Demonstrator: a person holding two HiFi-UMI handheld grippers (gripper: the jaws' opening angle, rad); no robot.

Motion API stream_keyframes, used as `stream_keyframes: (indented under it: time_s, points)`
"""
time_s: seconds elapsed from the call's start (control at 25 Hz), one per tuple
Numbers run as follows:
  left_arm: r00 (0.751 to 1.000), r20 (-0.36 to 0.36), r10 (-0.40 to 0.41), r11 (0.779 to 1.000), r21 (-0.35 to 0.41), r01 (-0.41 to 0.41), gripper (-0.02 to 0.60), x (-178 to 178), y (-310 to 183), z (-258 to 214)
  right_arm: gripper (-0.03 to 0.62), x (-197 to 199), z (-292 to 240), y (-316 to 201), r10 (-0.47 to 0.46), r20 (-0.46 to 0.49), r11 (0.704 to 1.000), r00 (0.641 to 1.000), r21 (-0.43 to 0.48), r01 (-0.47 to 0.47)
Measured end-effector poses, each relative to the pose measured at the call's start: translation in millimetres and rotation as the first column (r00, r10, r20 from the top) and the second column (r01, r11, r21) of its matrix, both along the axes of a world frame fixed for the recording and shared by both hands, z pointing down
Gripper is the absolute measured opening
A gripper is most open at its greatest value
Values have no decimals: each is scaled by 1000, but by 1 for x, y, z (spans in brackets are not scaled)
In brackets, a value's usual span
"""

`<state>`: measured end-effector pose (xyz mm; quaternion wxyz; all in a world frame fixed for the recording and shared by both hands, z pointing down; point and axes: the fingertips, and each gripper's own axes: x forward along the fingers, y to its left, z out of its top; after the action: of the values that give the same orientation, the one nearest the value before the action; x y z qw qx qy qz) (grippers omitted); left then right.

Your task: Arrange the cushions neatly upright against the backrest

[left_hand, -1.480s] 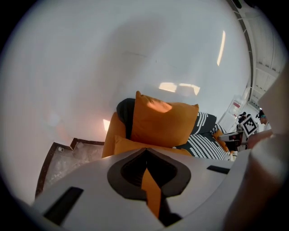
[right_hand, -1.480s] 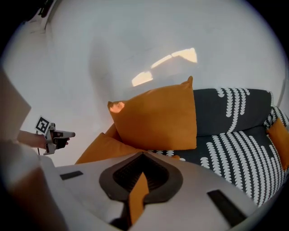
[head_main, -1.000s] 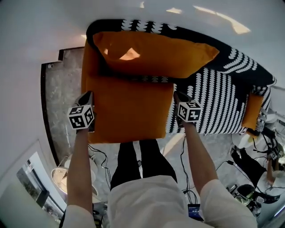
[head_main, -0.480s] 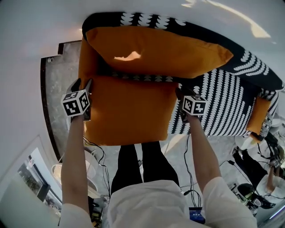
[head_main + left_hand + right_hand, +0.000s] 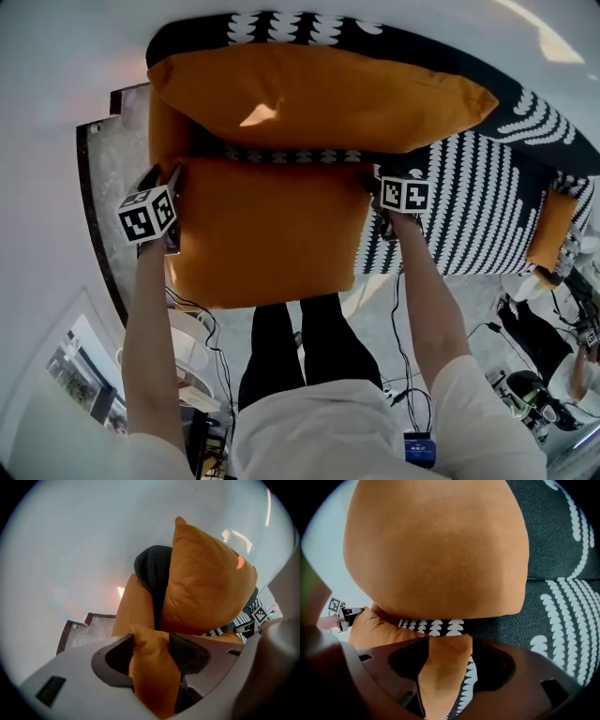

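Note:
One large orange cushion [image 5: 319, 94] stands upright against the backrest of the black sofa with white scallop print [image 5: 469, 216]. A second orange cushion [image 5: 267, 230] lies flat on the seat in front of it, overhanging the front edge. My left gripper [image 5: 161, 176] is at its far left corner, my right gripper [image 5: 377, 184] at its far right corner. Both jaws have just been opening. In the left gripper view the jaws [image 5: 150, 653] stand wide with the cushion corner [image 5: 152, 667] loose between them. The right gripper [image 5: 447, 660] likewise straddles a corner [image 5: 443, 677].
An orange side piece [image 5: 164, 131] rises at the sofa's left end, and a small orange cushion [image 5: 553, 230] lies at its right end. Grey marble floor [image 5: 112, 187] lies to the left. Cables [image 5: 403, 319] trail by the person's legs [image 5: 300, 347]; gear sits at lower right.
Both grippers and the flat cushion have moved toward the backrest and down onto the seat. Its far edge now lies under the upright cushion's base.

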<state>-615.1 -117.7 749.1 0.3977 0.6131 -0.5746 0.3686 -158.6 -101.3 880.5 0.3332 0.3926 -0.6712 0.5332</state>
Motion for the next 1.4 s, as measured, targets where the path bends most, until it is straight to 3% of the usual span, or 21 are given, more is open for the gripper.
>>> stream_keyframes:
  time_s: [0.28, 0.4, 0.48, 0.6, 0.68, 0.88, 1.04, 1.24, 1.4]
  points:
    - [1000, -21, 24, 1000, -15, -24, 217, 11, 0, 11, 271, 5, 35, 9, 48, 30, 993, 998, -105, -45]
    - [998, -19, 53, 998, -19, -54, 169, 15, 1, 9, 148, -10, 32, 14, 36, 97, 989, 995, -148, -21]
    - [996, -10, 89, 996, -16, -89, 116, 19, 1, 6, 85, -18, 25, 15, -31, 101, 990, 994, -132, 44]
    - [989, 14, 150, 989, -5, -150, 73, 24, 4, -1, 54, -25, 10, 18, -136, 94, 985, 986, -91, 144]
    - [986, 11, 169, 986, 8, -169, 67, 28, 6, -8, 48, -23, -4, 20, -140, 117, 986, 983, -73, 149]
    - [989, -80, 123, 987, 117, -114, 60, 39, 16, -55, 43, -10, -71, 17, -89, 205, 996, 975, 11, 89]
    - [984, -154, 92, 977, 207, -59, 54, 53, 33, -100, 41, 7, -139, 15, -43, 221, 996, 974, 80, 26]
    - [961, -252, 115, 954, 297, -36, 48, 81, 57, -148, 40, 31, -208, 26, -9, 201, 987, 980, 158, -23]
    - [929, -346, 131, 928, 373, 8, 46, 93, 67, -184, 40, 39, -258, 44, 7, 220, 971, 975, 231, -59]
